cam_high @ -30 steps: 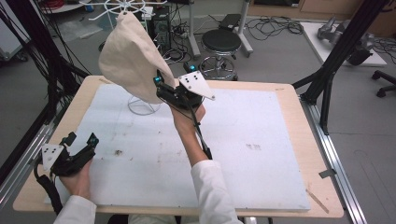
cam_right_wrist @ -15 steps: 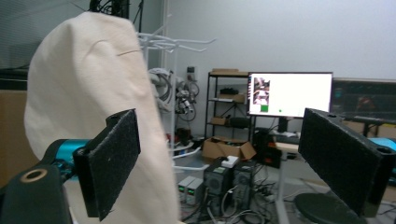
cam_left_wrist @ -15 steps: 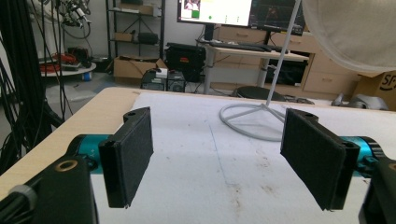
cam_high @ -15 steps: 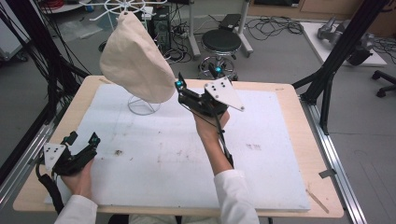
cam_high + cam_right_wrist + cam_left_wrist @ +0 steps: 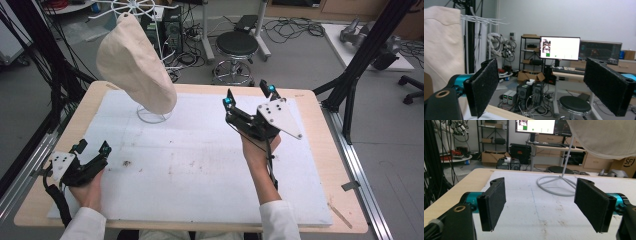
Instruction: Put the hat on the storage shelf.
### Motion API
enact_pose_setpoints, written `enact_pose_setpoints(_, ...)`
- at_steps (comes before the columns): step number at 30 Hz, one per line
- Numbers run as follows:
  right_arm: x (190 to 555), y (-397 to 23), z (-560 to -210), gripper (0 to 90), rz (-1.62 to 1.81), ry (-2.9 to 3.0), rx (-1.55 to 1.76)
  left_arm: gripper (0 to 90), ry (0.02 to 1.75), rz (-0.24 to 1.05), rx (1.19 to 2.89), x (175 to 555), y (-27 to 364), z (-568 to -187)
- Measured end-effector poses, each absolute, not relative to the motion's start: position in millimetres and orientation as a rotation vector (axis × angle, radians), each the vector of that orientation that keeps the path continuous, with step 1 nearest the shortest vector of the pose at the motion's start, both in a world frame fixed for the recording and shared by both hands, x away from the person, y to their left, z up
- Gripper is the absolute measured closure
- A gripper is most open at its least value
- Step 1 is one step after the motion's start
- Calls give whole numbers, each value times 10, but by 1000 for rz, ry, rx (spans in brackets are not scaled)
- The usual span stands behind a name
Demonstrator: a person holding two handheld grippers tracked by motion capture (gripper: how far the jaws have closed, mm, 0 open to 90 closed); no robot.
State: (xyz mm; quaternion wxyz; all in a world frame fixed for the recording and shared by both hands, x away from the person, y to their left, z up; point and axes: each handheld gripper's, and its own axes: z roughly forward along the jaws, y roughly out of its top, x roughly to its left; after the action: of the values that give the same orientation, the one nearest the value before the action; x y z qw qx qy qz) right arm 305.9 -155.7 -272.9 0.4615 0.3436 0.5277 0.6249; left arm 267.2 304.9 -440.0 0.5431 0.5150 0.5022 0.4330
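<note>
cloth bag (image 5: 135,67) hangs on white wire stand (image 5: 150,112), surface (image 5: 200,165) far-left corner | right gripper (image 5: 247,96) fingers wide, empty, just been opening, clear of bag | left gripper (image 5: 92,147) wide, idle near-left edge | I'd back off level, avoid snagging stand

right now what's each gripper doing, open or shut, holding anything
Left gripper: open, holding nothing, low over the white mat.
Right gripper: open, holding nothing, jaws have just been opening, clear of the cream cloth.
</note>
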Motion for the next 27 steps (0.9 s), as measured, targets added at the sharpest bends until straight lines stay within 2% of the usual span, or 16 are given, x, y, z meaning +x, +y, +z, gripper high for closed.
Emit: enact_pose_setpoints(27,2788,-2183,-3015,122,1456,1268,1001,254,1180,1047,1221,2674,3037,-4387)
